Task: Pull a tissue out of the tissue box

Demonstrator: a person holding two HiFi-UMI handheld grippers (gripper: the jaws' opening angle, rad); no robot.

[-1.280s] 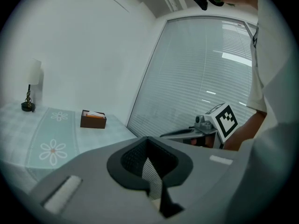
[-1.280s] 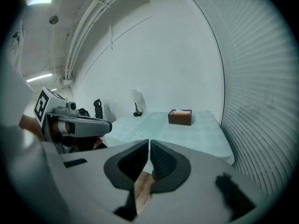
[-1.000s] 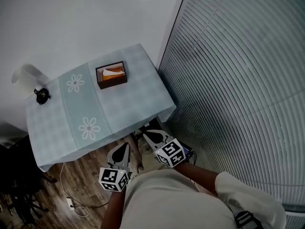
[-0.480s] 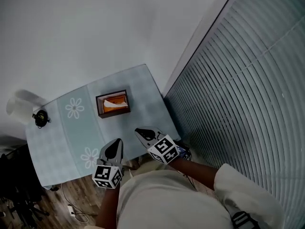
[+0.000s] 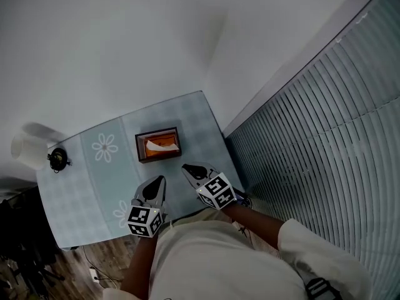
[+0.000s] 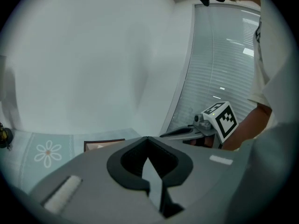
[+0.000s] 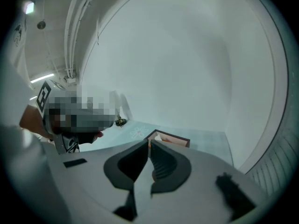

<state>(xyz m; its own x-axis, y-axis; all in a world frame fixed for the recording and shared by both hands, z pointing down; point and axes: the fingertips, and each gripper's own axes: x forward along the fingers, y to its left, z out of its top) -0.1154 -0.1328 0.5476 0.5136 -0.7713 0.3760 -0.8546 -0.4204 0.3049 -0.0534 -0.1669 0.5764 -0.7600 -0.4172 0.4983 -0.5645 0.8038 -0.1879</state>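
Jaws together, seemingly empty: left gripper, right gripper.

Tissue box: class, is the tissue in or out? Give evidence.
In. A white tissue sits in the tissue box opening; left gripper and right gripper, both shut and empty, are short of it.

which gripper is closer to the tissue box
Right. The right gripper is just off the tissue box, at its near right corner; the left gripper is farther back.
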